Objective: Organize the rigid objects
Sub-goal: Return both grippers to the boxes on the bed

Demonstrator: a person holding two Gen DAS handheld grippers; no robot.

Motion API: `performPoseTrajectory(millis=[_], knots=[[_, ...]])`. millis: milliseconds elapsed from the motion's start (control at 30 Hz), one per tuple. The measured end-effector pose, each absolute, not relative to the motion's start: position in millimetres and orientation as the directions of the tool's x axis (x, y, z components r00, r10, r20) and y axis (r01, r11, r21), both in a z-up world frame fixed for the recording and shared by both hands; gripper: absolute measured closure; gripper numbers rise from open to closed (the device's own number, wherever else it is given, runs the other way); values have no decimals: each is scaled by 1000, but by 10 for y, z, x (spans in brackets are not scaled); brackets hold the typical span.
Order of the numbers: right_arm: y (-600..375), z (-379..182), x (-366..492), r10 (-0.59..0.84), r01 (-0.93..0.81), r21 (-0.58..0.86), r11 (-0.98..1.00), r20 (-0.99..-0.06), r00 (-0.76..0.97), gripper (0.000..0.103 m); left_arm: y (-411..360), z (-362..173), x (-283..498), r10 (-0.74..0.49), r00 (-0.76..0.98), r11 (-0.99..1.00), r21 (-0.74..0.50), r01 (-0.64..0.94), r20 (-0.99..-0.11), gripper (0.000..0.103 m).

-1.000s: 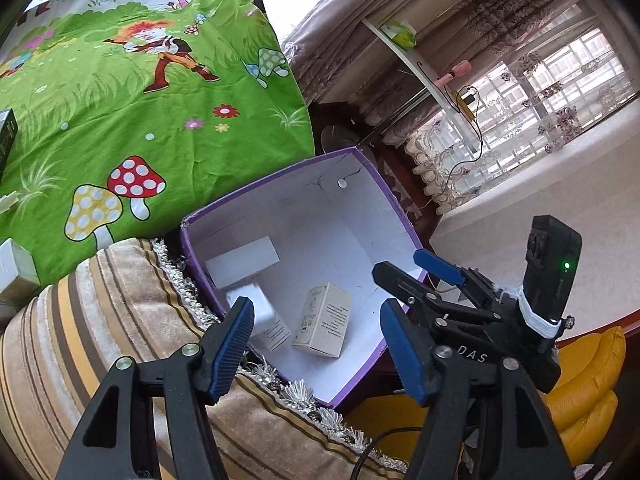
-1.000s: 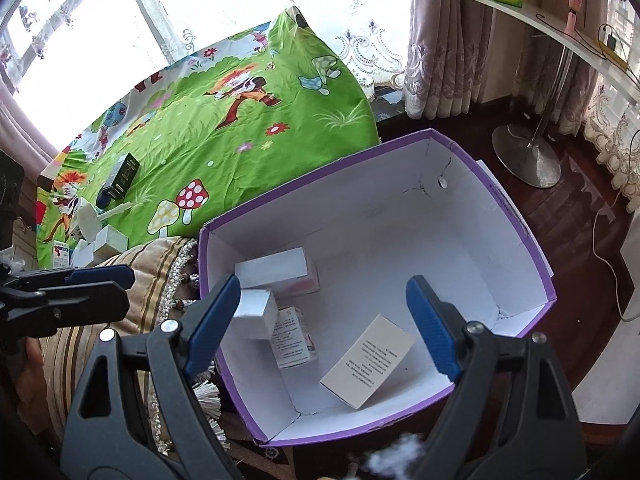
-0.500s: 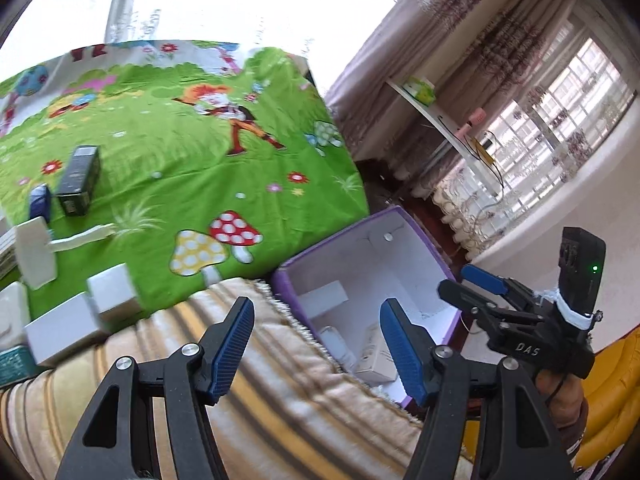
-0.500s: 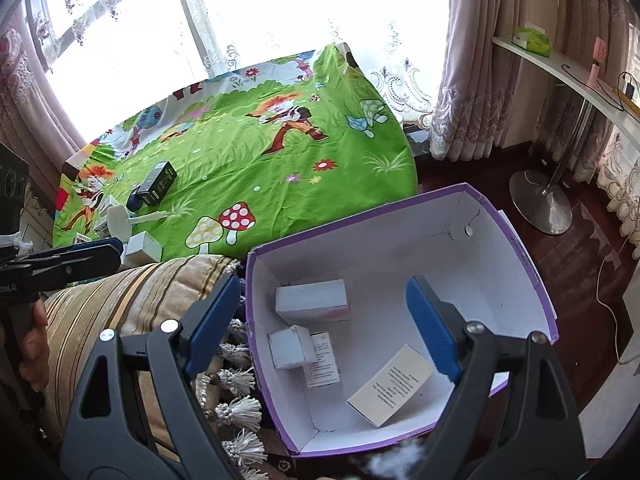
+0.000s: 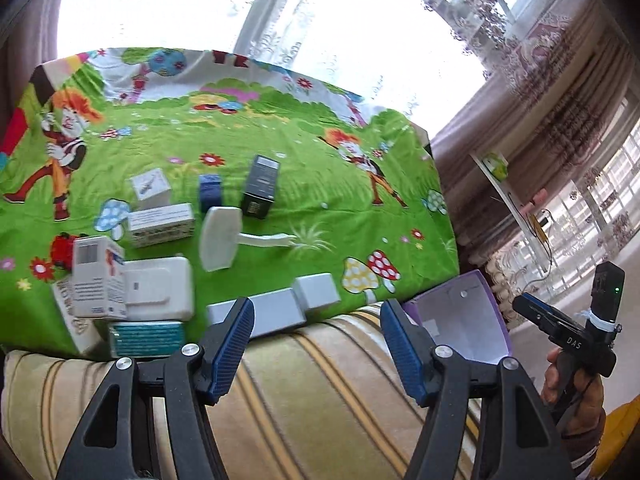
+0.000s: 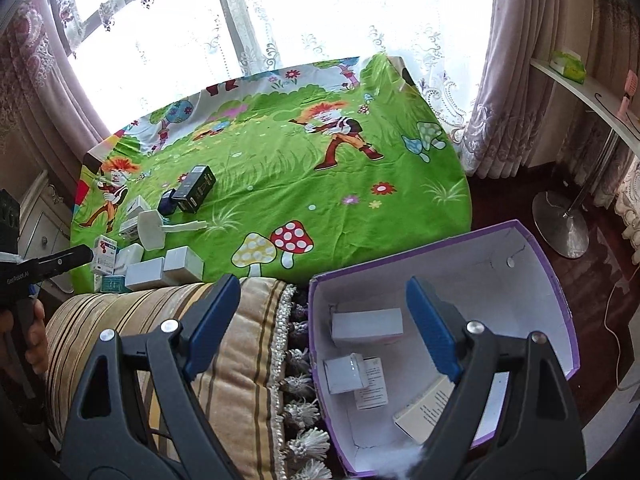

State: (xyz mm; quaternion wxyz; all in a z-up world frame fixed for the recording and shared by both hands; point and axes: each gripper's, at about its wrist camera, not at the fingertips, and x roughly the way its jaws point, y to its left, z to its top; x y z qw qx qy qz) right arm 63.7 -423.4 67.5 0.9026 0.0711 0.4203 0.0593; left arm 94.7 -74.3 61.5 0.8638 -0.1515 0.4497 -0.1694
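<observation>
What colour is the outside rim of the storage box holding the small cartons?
Purple, with a white inside; the storage box shows best in the right wrist view.

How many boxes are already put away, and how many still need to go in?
Four small boxes lie in the purple box. Both grippers, left and right, are open and empty. About eleven things still wait on the green cloth, like the dark box.

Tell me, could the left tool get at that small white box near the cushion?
Probably yes. The left tool is open and empty, hanging over the striped cushion, and the white box lies just past it on the green cloth with nothing stacked on top.
</observation>
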Motion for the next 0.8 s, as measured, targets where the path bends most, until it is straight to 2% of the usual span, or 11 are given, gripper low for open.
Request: performPoseTrajectory(millis=[333,600,800], knots=[[-3714,671,859,193,-155,123,980,-767,612,16,267,342,984,-274,553,929,-365,-59,-787,37],[-3273,714,1060,242,-246,115,962,-772,587,16,403,134,1260,-211,492,950,-296,-100,-845,37],[-2886,572,1224,282,-327,120,938,-811,513,16,451,-47,1439,-179,448,957,-261,-130,-876,37]])
